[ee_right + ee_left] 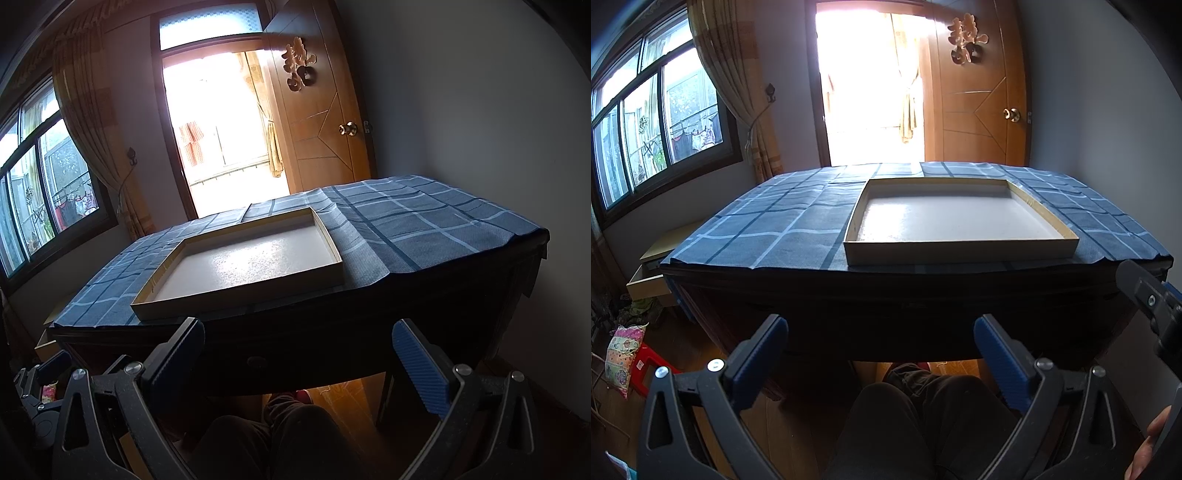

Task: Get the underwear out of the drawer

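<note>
Both the left hand-held gripper [881,354] and right hand-held gripper [298,360] hang spread before the near drawer [295,360], apparently ready to pull its knob [256,361].

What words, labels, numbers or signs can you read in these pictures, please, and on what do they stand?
"囍": golden double-happiness ornament on the wooden door.
Red stool on the floor: small white label, too small to read.
Nothing readable on the shallow tray or either tool.
</note>
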Action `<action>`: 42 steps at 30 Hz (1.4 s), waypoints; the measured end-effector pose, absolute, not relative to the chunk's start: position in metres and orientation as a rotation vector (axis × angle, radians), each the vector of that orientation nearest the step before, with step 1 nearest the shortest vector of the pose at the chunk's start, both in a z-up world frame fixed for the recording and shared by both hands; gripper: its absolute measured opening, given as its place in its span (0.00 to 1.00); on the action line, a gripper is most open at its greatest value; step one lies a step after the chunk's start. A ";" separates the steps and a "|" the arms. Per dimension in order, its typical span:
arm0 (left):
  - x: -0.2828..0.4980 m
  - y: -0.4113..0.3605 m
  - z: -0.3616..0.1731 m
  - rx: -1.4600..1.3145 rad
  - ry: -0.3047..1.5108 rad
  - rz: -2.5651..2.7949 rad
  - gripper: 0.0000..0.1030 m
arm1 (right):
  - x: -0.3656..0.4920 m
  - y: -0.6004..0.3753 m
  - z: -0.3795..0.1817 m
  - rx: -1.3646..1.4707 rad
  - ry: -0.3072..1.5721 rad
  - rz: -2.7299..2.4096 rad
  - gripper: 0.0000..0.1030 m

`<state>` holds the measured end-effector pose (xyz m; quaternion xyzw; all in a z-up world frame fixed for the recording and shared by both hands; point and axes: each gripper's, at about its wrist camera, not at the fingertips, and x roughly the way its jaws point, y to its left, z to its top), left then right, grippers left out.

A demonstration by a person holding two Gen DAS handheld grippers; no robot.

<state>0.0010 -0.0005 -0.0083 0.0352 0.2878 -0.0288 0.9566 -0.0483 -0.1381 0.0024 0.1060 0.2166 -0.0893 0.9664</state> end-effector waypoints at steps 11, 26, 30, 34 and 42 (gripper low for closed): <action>0.003 0.001 -0.009 0.068 0.591 -0.058 1.00 | -0.045 -0.138 0.000 0.213 0.453 -0.181 0.99; 0.009 0.005 -0.014 0.070 0.606 -0.055 1.00 | -0.036 -0.146 -0.008 0.237 0.490 -0.182 0.99; 0.013 0.007 -0.018 0.066 0.616 -0.050 1.00 | -0.035 -0.148 -0.011 0.244 0.498 -0.175 0.99; 0.016 0.006 -0.023 0.067 0.624 -0.050 1.00 | -0.032 -0.150 -0.014 0.247 0.504 -0.163 0.99; 0.030 0.008 -0.038 0.065 0.652 -0.066 1.00 | -0.022 -0.165 -0.026 0.255 0.517 -0.164 0.99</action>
